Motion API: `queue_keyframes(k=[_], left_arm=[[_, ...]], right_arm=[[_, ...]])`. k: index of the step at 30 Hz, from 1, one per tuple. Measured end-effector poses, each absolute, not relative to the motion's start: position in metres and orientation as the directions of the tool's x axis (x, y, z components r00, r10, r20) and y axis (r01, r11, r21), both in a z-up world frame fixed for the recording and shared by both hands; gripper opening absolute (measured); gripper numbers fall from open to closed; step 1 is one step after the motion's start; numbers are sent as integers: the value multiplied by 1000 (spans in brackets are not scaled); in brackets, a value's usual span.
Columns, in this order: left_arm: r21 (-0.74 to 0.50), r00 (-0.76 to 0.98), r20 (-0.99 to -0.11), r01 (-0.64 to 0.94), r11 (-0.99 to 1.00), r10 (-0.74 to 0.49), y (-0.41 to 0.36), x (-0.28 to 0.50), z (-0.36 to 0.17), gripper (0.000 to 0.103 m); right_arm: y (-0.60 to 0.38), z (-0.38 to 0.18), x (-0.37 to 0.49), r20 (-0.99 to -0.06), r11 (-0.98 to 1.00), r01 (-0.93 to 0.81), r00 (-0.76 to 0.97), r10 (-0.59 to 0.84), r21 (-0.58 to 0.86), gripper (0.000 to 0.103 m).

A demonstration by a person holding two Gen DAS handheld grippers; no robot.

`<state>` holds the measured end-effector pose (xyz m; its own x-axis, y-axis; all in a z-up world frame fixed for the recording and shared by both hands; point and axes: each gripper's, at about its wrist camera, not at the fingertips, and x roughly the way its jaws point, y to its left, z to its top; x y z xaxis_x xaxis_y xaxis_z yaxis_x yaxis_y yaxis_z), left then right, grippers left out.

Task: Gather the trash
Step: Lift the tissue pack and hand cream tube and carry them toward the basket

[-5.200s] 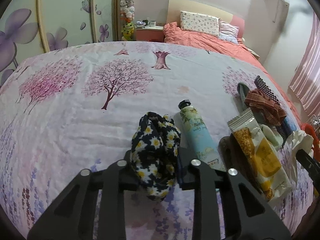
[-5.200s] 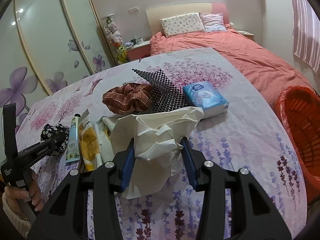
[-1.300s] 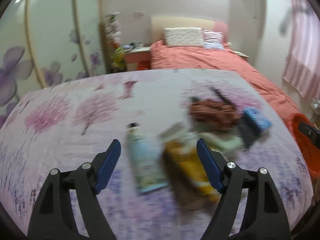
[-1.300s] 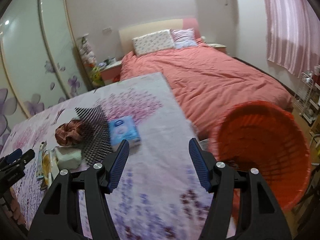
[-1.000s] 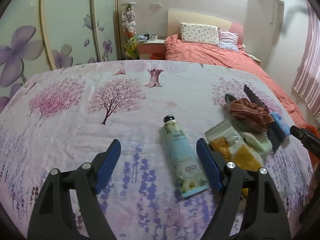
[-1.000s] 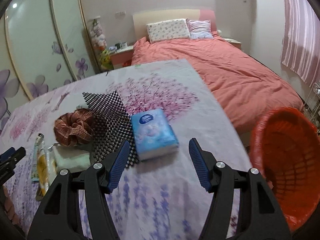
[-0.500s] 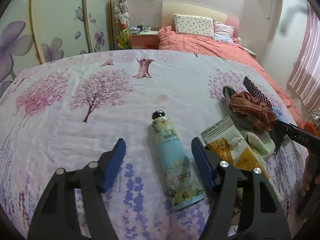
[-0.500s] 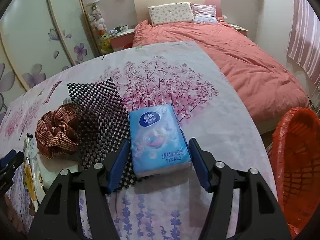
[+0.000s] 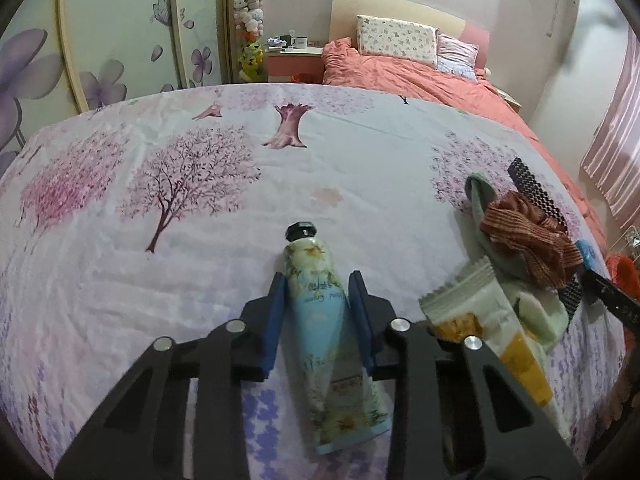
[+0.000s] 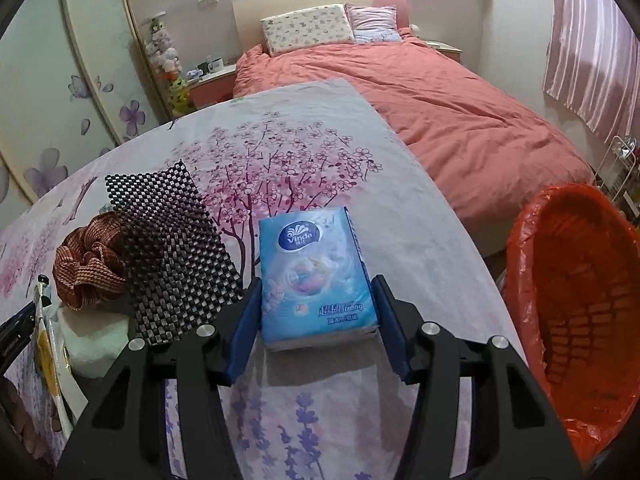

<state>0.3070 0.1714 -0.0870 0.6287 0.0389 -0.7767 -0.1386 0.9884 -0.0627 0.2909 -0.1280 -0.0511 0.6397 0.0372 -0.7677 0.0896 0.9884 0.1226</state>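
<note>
My left gripper (image 9: 319,304) is shut on a pale blue flowered tube (image 9: 328,332) with a black cap, which lies on the flowered table cloth (image 9: 160,240). My right gripper (image 10: 316,312) straddles a blue tissue pack (image 10: 314,276), its pads close to the pack's two sides; contact is not clear. A yellow snack wrapper (image 9: 492,332) lies right of the tube. An orange trash basket (image 10: 576,320) with a liner stands off the table's right edge.
A brown checked scrunchie (image 10: 88,264), a black-and-white mesh mat (image 10: 172,252) and a pale green sponge (image 10: 96,344) lie left of the tissue pack. A bed with a salmon cover (image 10: 460,120) stands behind. Wardrobe doors (image 9: 100,40) are at the left.
My left gripper has closed in on the tube and narrowed around it. My right gripper has moved forward over the tissue pack and narrowed. The daisy cloth and crumpled paper held earlier are gone.
</note>
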Motion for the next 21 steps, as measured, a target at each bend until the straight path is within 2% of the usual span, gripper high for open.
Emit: queue_keyframes(k=[9, 21], left_arm=[[-95, 631, -775, -137, 986, 13, 179, 305, -87, 32], [-106, 633, -774, -140, 984, 7, 183, 306, -88, 32]], right_arm=[[-125, -53, 295, -775, 992, 90, 632, 14, 91, 55], [-129, -53, 294, -768, 987, 92, 639, 43, 131, 56]])
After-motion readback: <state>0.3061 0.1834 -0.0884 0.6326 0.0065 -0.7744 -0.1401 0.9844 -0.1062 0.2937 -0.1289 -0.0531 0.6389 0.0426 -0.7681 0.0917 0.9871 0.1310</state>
